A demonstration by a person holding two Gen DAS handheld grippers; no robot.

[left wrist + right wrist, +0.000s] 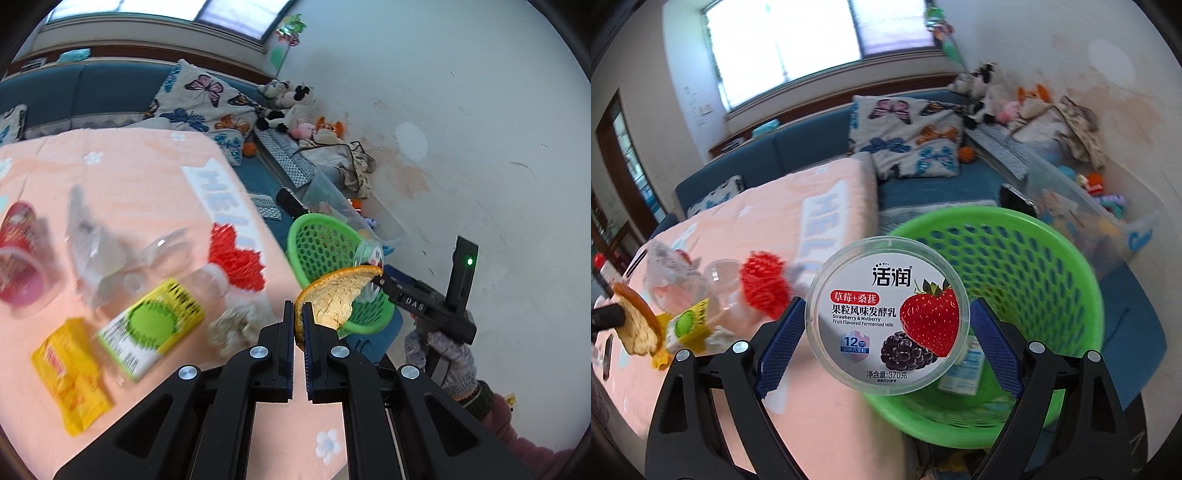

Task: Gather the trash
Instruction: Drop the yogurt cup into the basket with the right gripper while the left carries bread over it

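My left gripper [299, 314] is shut on a piece of orange peel [336, 299], held above the table's right edge, toward the green basket [317, 243]. My right gripper [886, 314] is shut on a round yogurt tub [888, 317] with a strawberry label, held over the near left rim of the green basket [1034, 266]. A small white carton [962, 373] lies in the basket. The peel [635, 325] and the left gripper's tip also show at the far left of the right wrist view. The yogurt tub [369, 258] shows beyond the peel in the left wrist view.
On the peach tablecloth [140, 177] lie a red cup [18, 254], a clear bag [92, 243], a clear bottle [166, 254], a green and yellow carton [151, 325], a yellow packet [70, 373] and a red mesh piece [236, 258]. A blue sofa [820, 147] with cushions and toys is behind.
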